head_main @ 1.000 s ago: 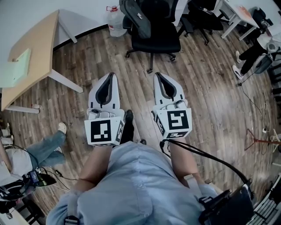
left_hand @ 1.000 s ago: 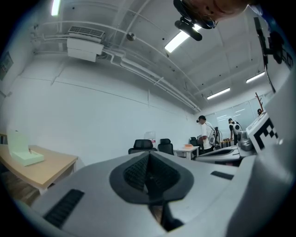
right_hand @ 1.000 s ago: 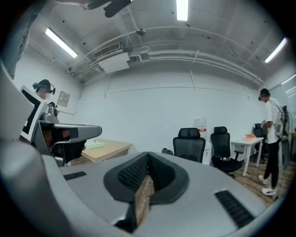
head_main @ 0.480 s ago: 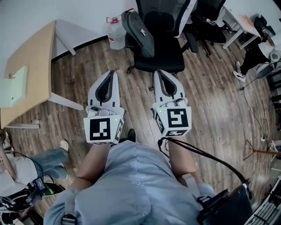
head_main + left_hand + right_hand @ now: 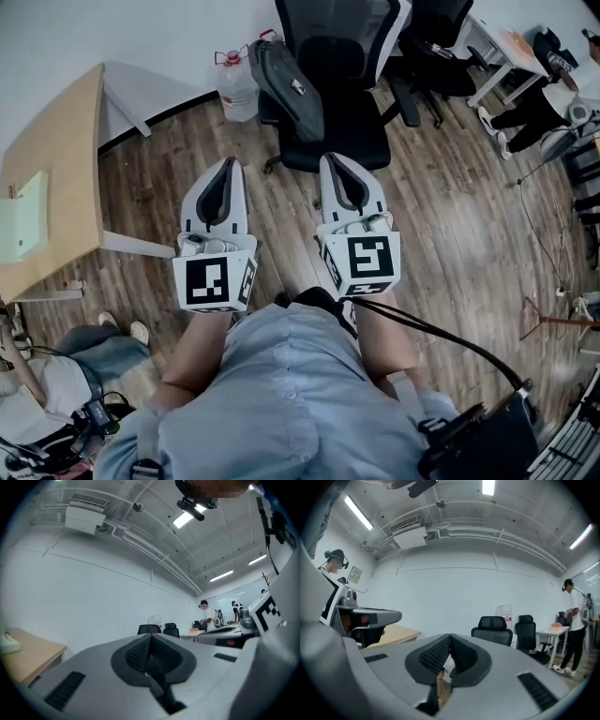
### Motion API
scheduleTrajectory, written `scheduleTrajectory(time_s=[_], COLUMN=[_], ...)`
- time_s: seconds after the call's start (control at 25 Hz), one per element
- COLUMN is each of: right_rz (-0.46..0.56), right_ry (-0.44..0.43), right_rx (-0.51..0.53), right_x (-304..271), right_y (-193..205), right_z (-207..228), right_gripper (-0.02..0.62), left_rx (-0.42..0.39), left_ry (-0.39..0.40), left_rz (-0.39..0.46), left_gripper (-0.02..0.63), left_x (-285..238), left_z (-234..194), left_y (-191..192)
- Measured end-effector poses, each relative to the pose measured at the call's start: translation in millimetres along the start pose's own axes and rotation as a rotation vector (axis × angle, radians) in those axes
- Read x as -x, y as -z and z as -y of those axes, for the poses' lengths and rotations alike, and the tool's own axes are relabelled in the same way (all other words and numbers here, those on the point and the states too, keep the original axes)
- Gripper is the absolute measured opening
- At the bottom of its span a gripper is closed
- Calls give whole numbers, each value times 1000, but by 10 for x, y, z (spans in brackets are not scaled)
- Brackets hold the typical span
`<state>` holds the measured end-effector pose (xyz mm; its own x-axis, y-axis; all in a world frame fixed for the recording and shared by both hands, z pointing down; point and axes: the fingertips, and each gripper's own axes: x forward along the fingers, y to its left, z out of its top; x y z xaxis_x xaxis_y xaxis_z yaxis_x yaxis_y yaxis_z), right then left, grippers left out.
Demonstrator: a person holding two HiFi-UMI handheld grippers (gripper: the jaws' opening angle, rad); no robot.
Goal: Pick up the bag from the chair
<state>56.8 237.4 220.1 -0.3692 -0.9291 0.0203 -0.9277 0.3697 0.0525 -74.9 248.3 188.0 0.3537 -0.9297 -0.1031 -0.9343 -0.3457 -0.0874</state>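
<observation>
In the head view a dark grey bag (image 5: 286, 80) leans against the left side of a black office chair (image 5: 330, 131) at the top middle. Both grippers are held side by side just short of the chair's seat, pointing at it. My left gripper (image 5: 228, 163) is shut and empty, below the bag and apart from it. My right gripper (image 5: 330, 157) is shut and empty, with its tip at the seat's front edge. In the left gripper view the left gripper (image 5: 149, 637) has its pads together. The right gripper view shows the right gripper (image 5: 450, 637) the same way, with the chair (image 5: 492, 629) beyond it.
A wooden table (image 5: 56, 178) stands at the left and a water jug (image 5: 234, 80) by the wall beside the bag. A second black chair (image 5: 441, 56) and a white table (image 5: 511, 37) are at the upper right. A seated person's legs (image 5: 89, 347) show at the lower left.
Both grippers have moved forward over the wood floor towards the chair. The chair and bag have come closer, and the right gripper's tip now reaches the seat's front edge.
</observation>
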Motion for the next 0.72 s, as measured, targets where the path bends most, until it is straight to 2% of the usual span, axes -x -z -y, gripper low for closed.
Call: scheduleTrajectory(time_s=[0.24, 0.4, 0.72], right_rz=[-24, -22, -18], right_ry=[-6, -10, -94], right_rx=[-17, -3, -40], right_x=[-260, -682, -1418], right_y=[156, 267, 260], right_z=[180, 425, 836], right_gripper=[2, 2, 2], left_rx=[7, -13, -52], left_ry=[2, -13, -80], left_rz=[-61, -81, -92], left_gripper=[2, 2, 2], left_x=[-311, -719, -1475], left_z=[30, -64, -167], left_y=[267, 409, 352])
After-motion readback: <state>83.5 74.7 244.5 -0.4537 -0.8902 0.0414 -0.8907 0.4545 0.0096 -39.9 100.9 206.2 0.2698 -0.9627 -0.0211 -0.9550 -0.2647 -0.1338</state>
